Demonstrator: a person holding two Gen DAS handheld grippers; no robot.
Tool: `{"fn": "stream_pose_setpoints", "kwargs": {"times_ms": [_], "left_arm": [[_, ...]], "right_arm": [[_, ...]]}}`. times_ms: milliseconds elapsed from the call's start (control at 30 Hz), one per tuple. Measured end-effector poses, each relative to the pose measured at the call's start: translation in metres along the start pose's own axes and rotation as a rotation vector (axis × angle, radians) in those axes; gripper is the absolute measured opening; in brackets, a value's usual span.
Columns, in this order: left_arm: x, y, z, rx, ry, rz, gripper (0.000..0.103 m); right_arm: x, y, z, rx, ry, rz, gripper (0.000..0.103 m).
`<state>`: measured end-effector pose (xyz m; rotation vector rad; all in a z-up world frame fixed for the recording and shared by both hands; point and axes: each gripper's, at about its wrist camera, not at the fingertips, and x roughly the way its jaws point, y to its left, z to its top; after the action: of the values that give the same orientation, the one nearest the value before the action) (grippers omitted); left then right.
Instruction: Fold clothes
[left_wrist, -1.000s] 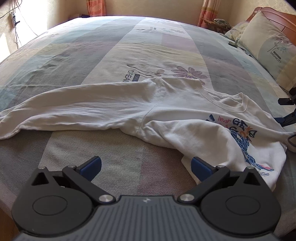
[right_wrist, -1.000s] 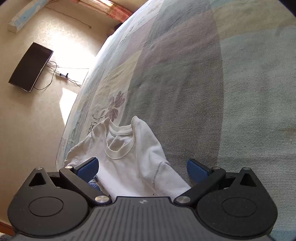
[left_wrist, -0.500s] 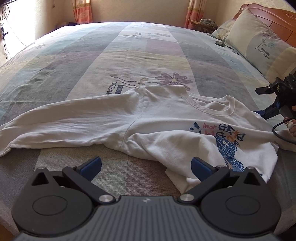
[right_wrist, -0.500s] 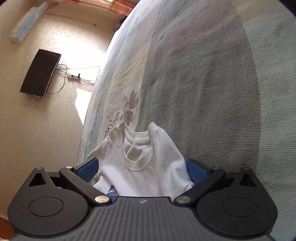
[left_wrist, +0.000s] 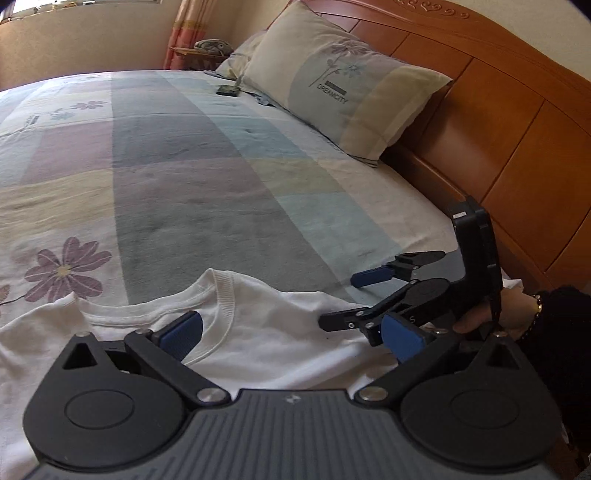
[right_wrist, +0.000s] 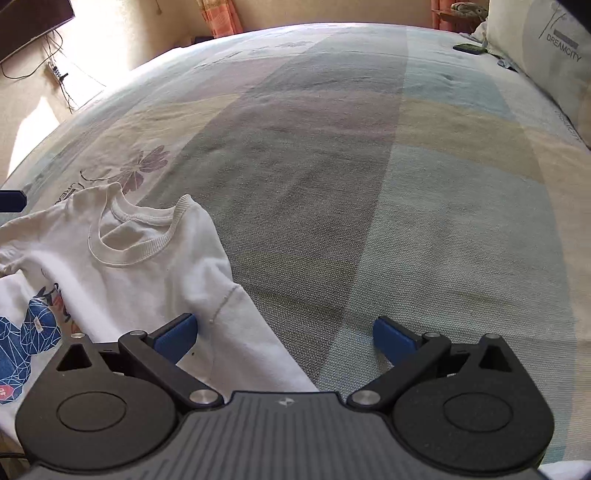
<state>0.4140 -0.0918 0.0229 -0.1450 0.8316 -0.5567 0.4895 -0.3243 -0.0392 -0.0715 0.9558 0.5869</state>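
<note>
The left gripper (left_wrist: 295, 332) has swung from the hem toward the collar at twelve o'clock; the right gripper (right_wrist: 284, 332) has levelled over the sleeve. Both claws gape, holding nothing. The white sweatshirt (right_wrist: 140, 266) lies spread on the bed (right_wrist: 332, 166), not yet folded.

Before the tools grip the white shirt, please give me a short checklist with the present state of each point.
1. Left tool open: ok.
2. Right tool open: ok.
3. White shirt lies flat: not ok; it is rumpled around the printed front.
4. Collar visible, faces the far side: ok.
5. Right tool over the sleeve: ok, though one finger is over bare bedspread.
6. Shirt's hem position: cannot tell, out of view.
</note>
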Motion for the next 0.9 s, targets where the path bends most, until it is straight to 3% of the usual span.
{"fn": "stream_pose_setpoints", "kwargs": {"times_ms": [167, 333, 400, 500, 700, 900], "left_arm": [[0.035, 0.013, -0.007, -0.04, 0.079, -0.045, 0.102], [0.071, 0.026, -0.015, -0.08, 0.158, -0.09, 0.102], [0.068, 0.026, -0.019, -0.083, 0.162, -0.079, 0.102], [0.061, 0.025, -0.024, -0.084, 0.163, -0.055, 0.102], [0.046, 0.024, -0.036, -0.086, 0.164, -0.007, 0.102], [0.033, 0.019, -0.044, -0.057, 0.172, 0.039, 0.102]], "right_arm": [[-0.002, -0.006, -0.006, 0.005, -0.059, 0.016, 0.103], [-0.009, -0.01, -0.004, 0.007, -0.035, 0.004, 0.103], [-0.015, -0.017, -0.002, 0.052, -0.038, 0.016, 0.103], [-0.022, -0.032, 0.003, 0.153, -0.055, 0.12, 0.103], [-0.01, -0.044, 0.029, 0.29, -0.032, 0.436, 0.103], [0.032, -0.043, 0.043, 0.355, 0.093, 0.535, 0.103]]}}
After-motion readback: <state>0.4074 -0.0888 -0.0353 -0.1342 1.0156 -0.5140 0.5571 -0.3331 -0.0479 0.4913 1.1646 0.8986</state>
